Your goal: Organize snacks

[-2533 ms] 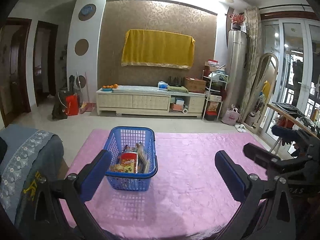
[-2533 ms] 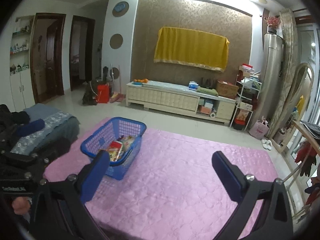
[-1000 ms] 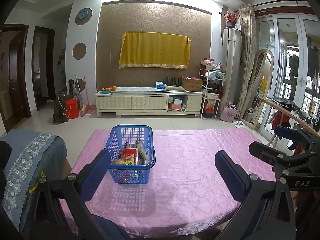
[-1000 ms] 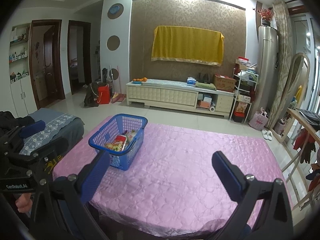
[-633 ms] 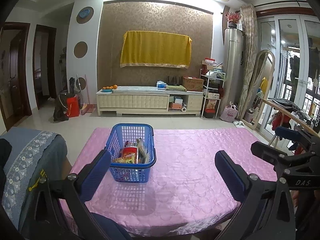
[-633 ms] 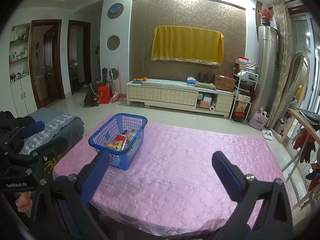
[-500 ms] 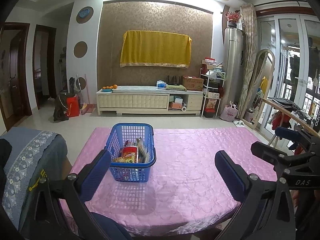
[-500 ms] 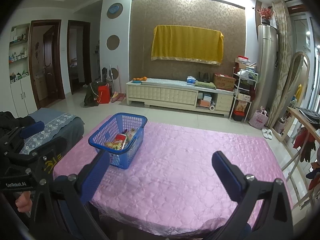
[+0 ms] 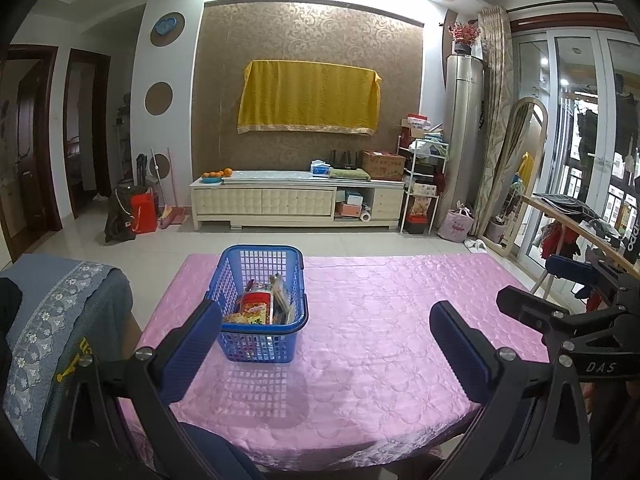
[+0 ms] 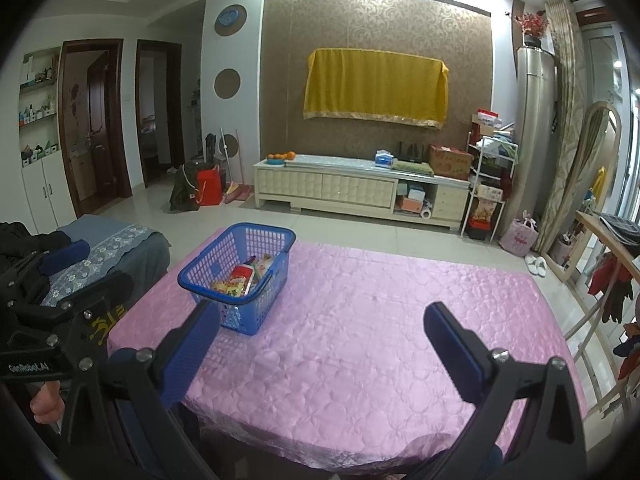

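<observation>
A blue basket (image 9: 262, 304) sits on the pink-covered surface (image 9: 380, 340), toward its left half as both cameras see it, and the snacks (image 9: 260, 308) are all packed inside it: a red-labelled packet standing on end, yellow wrappers in front of it, a few flatter packets leaning against the right wall. Nothing lies loose on the cloth, so the snacks look gathered in one container, either ready to be taken out and sorted or already put away; the views alone do not settle which. From the left wrist view the basket lies at about 11 o'clock, just beyond the tip of the left finger; from the right wrist view it lies at about 10 o'clock, farther off. The left claw (image 9: 328, 344) is released, its two blue fingers spread wide with only cloth between them, held low at the near edge of the surface and aimed level across it. The right claw (image 10: 328, 348) is also released and empty, fingers wide apart, held at a similar height and aimed toward the bare middle of the cloth. Each claw shows in the other's view at the edge of the frame, so they are held side by side, neither touching the basket.
</observation>
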### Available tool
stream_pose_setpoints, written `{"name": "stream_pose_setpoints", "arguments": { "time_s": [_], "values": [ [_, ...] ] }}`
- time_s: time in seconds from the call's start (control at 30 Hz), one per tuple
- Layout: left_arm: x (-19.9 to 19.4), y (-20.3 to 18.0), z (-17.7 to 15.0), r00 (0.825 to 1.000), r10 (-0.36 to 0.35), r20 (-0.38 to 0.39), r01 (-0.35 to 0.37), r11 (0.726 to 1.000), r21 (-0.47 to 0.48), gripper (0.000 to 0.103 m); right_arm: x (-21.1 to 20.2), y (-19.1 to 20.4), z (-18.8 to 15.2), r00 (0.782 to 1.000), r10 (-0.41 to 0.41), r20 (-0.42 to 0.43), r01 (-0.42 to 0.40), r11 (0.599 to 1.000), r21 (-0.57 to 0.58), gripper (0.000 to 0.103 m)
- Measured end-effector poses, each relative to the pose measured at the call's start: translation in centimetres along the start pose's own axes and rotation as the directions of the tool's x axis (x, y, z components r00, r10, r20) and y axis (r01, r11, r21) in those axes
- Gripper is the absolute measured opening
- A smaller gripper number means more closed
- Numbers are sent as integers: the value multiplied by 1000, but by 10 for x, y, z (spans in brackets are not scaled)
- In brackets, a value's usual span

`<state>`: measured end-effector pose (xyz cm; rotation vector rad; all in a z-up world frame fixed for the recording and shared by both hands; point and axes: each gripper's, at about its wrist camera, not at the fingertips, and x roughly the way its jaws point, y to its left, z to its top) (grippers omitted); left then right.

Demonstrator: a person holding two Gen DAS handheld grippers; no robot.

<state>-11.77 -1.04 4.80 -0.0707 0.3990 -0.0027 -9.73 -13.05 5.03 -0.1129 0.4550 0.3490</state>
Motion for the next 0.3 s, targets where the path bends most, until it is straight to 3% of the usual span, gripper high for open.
{"name": "stream_pose_setpoints", "arguments": {
  "time_s": [0.3],
  "values": [
    [-4,-3,-2,1000,7,1,-7,1000,11,103,0,0,-1,1000,2,-1,-2,1000,2,103]
  ]
}}
